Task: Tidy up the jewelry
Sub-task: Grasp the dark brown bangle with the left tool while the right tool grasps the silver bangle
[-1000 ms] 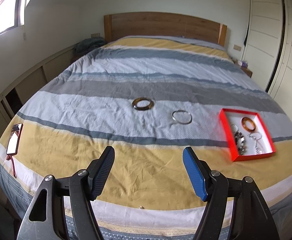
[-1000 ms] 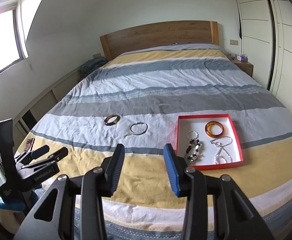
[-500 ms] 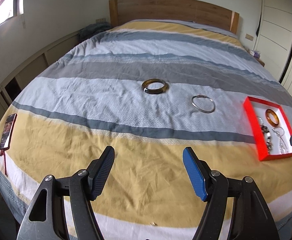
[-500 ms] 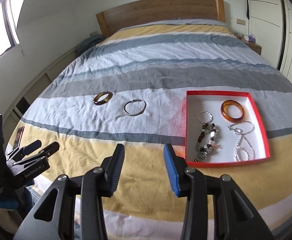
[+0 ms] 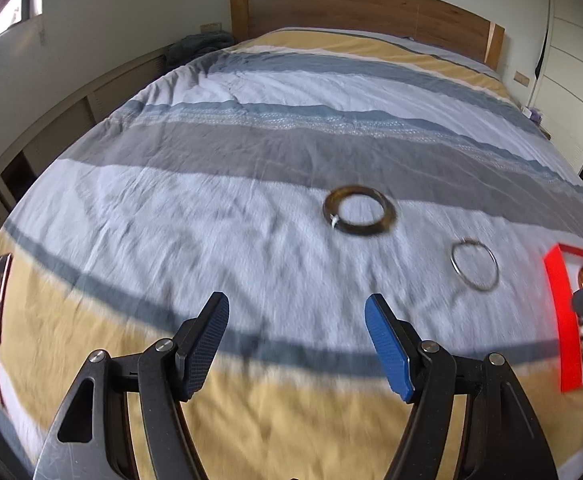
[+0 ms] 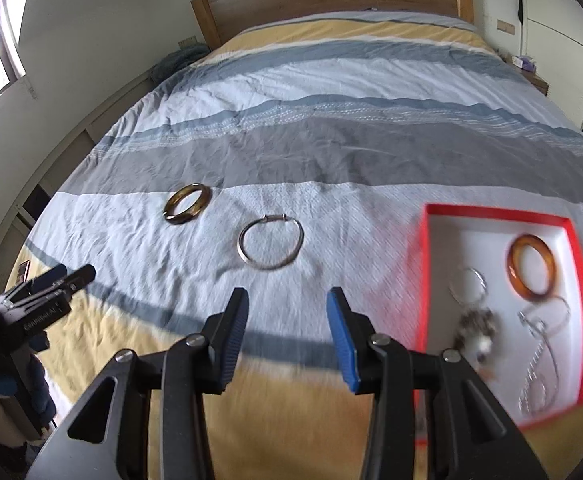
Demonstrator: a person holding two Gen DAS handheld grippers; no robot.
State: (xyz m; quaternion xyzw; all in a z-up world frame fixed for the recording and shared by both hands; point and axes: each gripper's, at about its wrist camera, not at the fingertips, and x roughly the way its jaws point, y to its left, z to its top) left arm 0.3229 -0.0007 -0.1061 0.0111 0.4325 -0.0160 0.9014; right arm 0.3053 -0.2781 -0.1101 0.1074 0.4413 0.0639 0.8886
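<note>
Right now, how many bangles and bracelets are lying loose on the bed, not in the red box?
2. A brown bangle lies on the white stripe of the bedspread, and a thin silver bracelet sits to its right, nearer the red box. Neither touches the other.

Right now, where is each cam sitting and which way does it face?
Left wrist: on the left gripper, low over the bed's foot, facing the headboard; its own open jaws show, plus the right gripper's tip at the right edge.
Right wrist: on the right gripper, same heading, further right; its open jaws and the left gripper at the left edge show.
Shared: brown bangle, silver bangle, red tray, striped duvet.
</note>
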